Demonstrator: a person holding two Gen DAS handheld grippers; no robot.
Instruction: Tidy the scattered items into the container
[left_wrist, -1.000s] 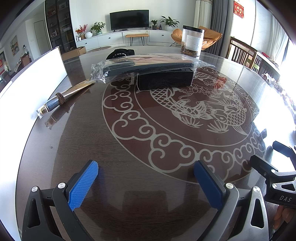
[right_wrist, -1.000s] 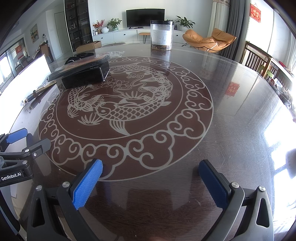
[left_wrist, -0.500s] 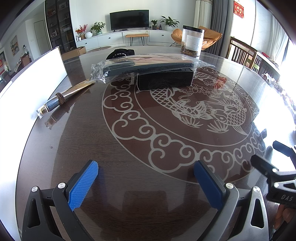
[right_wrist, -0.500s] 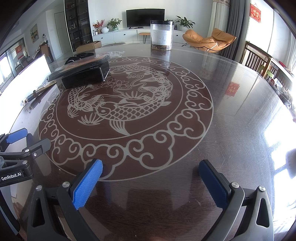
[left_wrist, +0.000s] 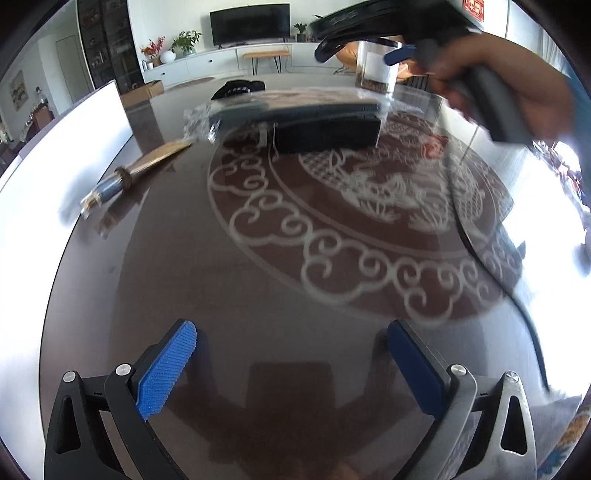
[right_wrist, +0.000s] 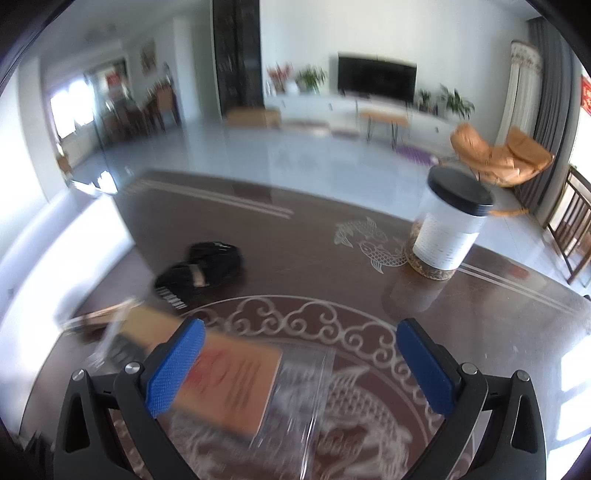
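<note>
My right gripper (right_wrist: 299, 365) has swung up and forward within the last half second: it sat low at the near edge of the table (left_wrist: 258, 295) beside the left one, and now it hangs over the far half, its fingers spread wide with nothing between them. Directly under it lies the clear plastic bag (right_wrist: 295, 391) with a tan printed card inside; the left blue pad (right_wrist: 175, 369) overlaps the card in the picture, but I judge it is above the bag, not touching. The frame is smeared, so the arm is travelling fast.

From the left wrist view I see the same thing from behind: a hand (left_wrist: 517, 85) wrapped around the right gripper's grey handle, high over the bag, which rests across the top of the black container (left_wrist: 328, 133).

My left gripper (left_wrist: 291, 365) has not shifted much; it sits low over bare table, fingers wide apart, holding nothing.

Further out, a black bundle (right_wrist: 199, 273) lies beyond the bag, a rolled item with a dark band (left_wrist: 122, 181) lies left of the container, and a dark-lidded jar (right_wrist: 447, 225) stands upright at the far right.

I read the change as the first reach starting: nothing is in the container yet, and the bag lying over it probably has to be lifted before anything goes in.
</note>
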